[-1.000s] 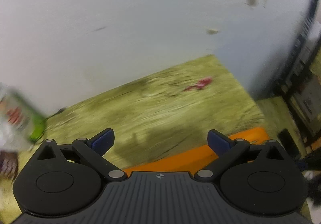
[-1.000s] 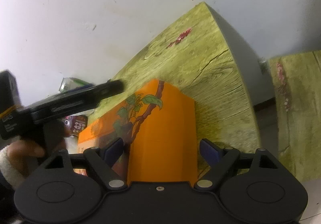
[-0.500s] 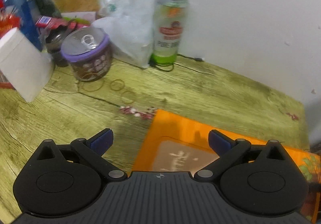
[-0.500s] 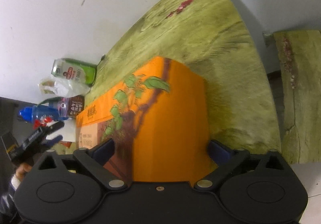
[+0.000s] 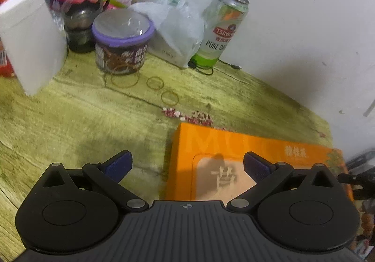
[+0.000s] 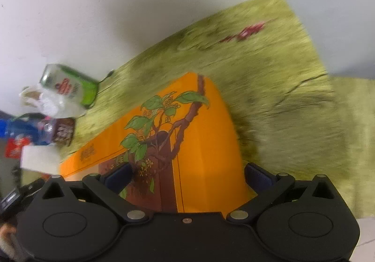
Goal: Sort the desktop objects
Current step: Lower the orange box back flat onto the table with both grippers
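I see a flat orange box (image 6: 206, 144) printed with a leafy branch; its near end is cut off behind my right gripper (image 6: 189, 176), blurred. Both grippers' jaws are spread wide, the left gripper (image 5: 186, 167) pinching nothing.

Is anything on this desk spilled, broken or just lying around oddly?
Yes. Three loose rubber bands lie scattered on the table in front of the purple-lidded jar. Reddish bits are strewn beside the orange box, like a small spill. Nothing looks broken.

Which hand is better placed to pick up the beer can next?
Left, probably. The left tongs stand open, facing the beer can upright by the wall. The right tongs straddle the orange box, with the can off to one side.
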